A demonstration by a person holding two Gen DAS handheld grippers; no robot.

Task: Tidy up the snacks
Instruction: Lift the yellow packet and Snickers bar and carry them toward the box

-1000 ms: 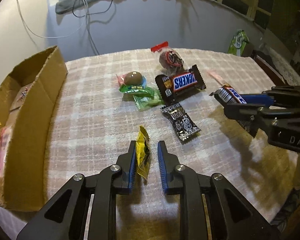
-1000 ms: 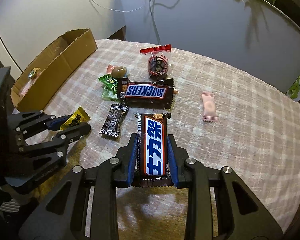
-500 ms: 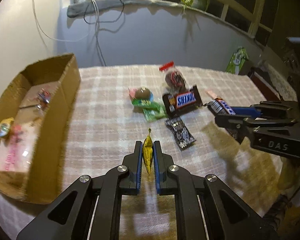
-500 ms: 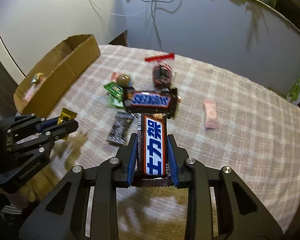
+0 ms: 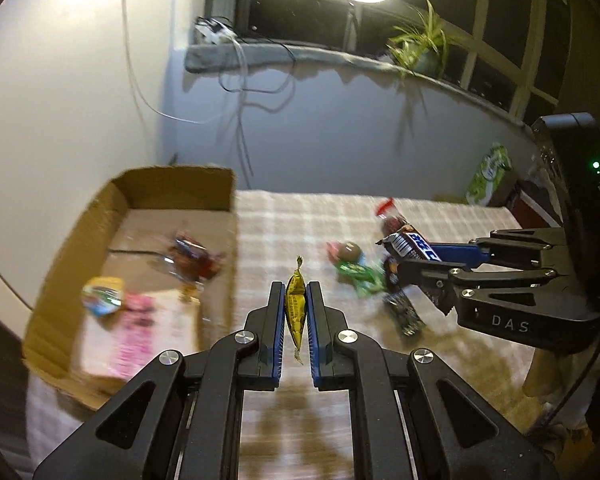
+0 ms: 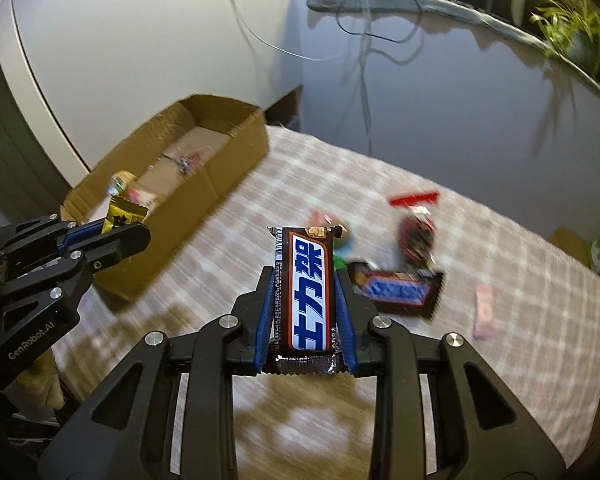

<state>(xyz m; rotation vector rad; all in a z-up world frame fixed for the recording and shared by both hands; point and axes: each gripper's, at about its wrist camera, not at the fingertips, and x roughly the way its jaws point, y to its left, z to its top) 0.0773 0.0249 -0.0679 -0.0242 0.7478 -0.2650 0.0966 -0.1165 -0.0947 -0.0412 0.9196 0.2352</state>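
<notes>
Both grippers have lifted off the table toward the cardboard box [image 5: 220, 184]. Left gripper [image 5: 296, 312], nearer the box, is clamped on the yellow sachet [image 5: 295, 304]; box just left. Right gripper [image 6: 303, 312] grasps the chocolate bar [image 6: 306, 292] lengthwise, box up-left.

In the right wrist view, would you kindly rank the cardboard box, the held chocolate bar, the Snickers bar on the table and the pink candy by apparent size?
1. Cardboard box.
2. Held chocolate bar, though nearness to the camera enlarges it.
3. Snickers bar, blurred; possibly the same true size as the held bar.
4. Pink candy.
</notes>
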